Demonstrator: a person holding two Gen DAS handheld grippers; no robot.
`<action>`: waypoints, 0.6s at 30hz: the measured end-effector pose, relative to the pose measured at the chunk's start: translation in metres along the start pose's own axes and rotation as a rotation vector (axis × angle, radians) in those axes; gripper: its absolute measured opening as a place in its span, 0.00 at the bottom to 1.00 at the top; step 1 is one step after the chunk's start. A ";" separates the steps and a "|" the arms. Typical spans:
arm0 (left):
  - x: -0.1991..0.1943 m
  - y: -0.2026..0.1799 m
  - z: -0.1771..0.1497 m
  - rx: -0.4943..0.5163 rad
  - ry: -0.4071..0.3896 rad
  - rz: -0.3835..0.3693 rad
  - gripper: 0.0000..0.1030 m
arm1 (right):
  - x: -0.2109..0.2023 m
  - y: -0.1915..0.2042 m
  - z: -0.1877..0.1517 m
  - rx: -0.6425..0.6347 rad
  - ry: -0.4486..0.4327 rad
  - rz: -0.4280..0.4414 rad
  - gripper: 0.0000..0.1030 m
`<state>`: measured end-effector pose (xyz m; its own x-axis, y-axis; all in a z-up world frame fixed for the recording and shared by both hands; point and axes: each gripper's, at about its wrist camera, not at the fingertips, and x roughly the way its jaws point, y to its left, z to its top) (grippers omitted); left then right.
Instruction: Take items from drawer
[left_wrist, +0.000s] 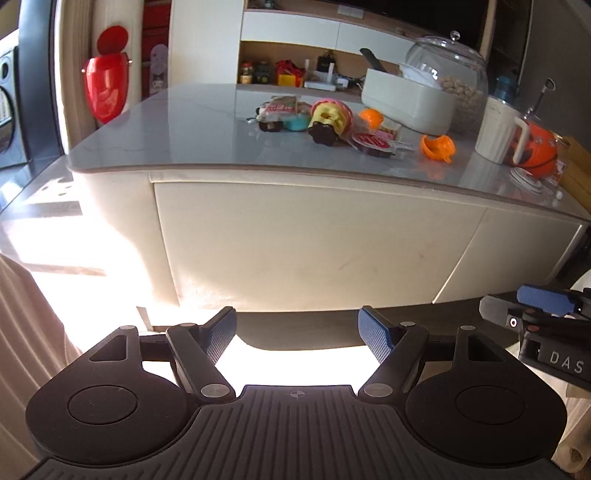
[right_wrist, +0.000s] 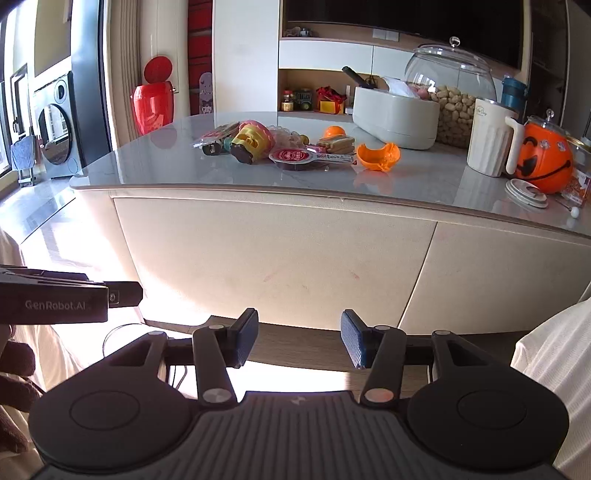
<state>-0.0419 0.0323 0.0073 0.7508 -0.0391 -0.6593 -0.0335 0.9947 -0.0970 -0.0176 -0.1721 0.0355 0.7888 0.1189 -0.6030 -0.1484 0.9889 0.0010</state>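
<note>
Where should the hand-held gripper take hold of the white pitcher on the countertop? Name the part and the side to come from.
Take the white pitcher by its handle, coming from the pumpkin pail side. The pitcher stands upright, its handle a tall loop sticking out that way, slim enough for the jaws to span. The ribbed body looks too wide, and the pail sits close, so room is tight.

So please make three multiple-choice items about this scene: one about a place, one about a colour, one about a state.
1. Where does the orange pumpkin-face pot stand?
A on the floor
B at the right end of the grey tabletop
C in a drawer

2. What colour is the wall-hung bin?
A red
B green
C black

3. How are the cream drawer fronts?
A pulled out
B removed
C closed

Answers: B, it stands beside the cream ribbed jug; A, body and lid are red; C, both panels sit flush.
</note>
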 end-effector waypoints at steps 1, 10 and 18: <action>0.000 -0.003 0.000 0.017 0.000 0.000 0.76 | 0.000 -0.003 0.001 0.019 -0.007 0.002 0.48; 0.003 -0.008 -0.002 0.062 0.004 -0.004 0.76 | 0.008 -0.005 -0.002 0.025 0.039 0.015 0.55; 0.000 -0.012 -0.002 0.083 -0.012 -0.008 0.76 | 0.010 -0.005 -0.001 0.028 0.045 0.023 0.58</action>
<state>-0.0429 0.0204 0.0071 0.7588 -0.0468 -0.6497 0.0273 0.9988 -0.0401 -0.0100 -0.1759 0.0290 0.7574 0.1381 -0.6382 -0.1491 0.9881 0.0369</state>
